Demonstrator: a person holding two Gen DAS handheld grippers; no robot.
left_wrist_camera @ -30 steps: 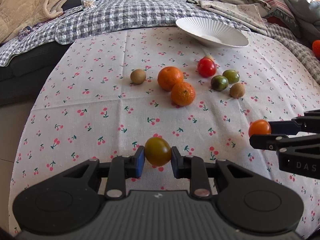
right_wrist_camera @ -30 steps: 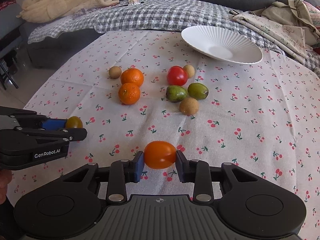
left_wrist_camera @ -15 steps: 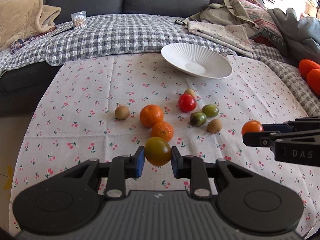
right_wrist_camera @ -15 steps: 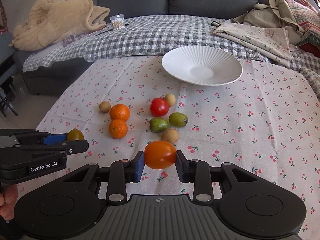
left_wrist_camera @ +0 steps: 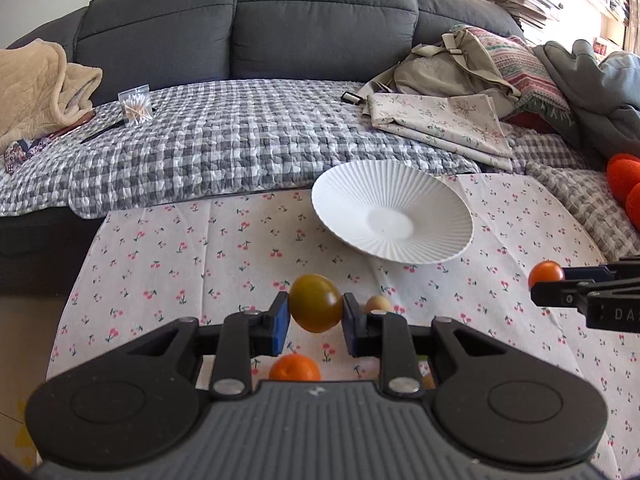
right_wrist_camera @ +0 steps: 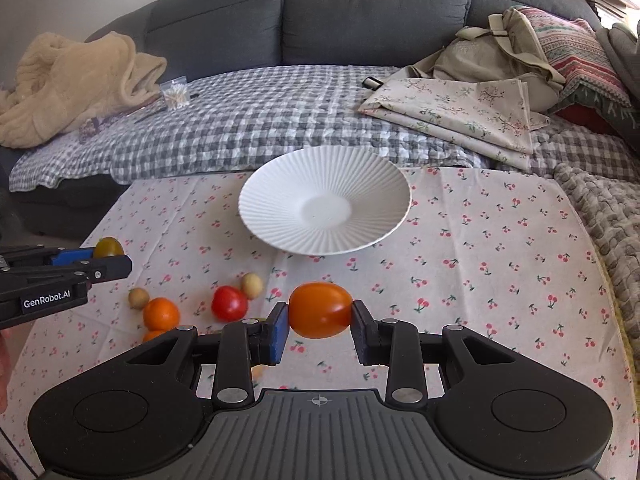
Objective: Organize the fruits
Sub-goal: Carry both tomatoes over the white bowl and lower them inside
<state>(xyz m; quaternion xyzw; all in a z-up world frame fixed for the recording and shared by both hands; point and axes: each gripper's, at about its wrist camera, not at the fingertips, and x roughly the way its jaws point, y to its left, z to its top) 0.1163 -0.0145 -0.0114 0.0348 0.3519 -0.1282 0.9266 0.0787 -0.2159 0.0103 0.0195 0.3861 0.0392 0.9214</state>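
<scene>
The plate (right_wrist_camera: 280, 216) looks like matt white ceramic, ribbed from rim to a smooth centre. The tablecloth (right_wrist_camera: 500, 272) is thin printed cloth, creased in places. The tomato (right_wrist_camera: 320, 310) in the right gripper (right_wrist_camera: 320, 326) has a smooth, glossy orange skin; the olive-brown tomato (left_wrist_camera: 315, 302) in the left gripper (left_wrist_camera: 314, 322) shines likewise. Both grippers are matt black plastic with ridged grey housings, bright metal pivot pins and blue pads (left_wrist_camera: 281, 320). The checked quilt (left_wrist_camera: 248, 140) is puckered cloth; the sofa (left_wrist_camera: 320, 20) is a dull, finely woven fabric.
</scene>
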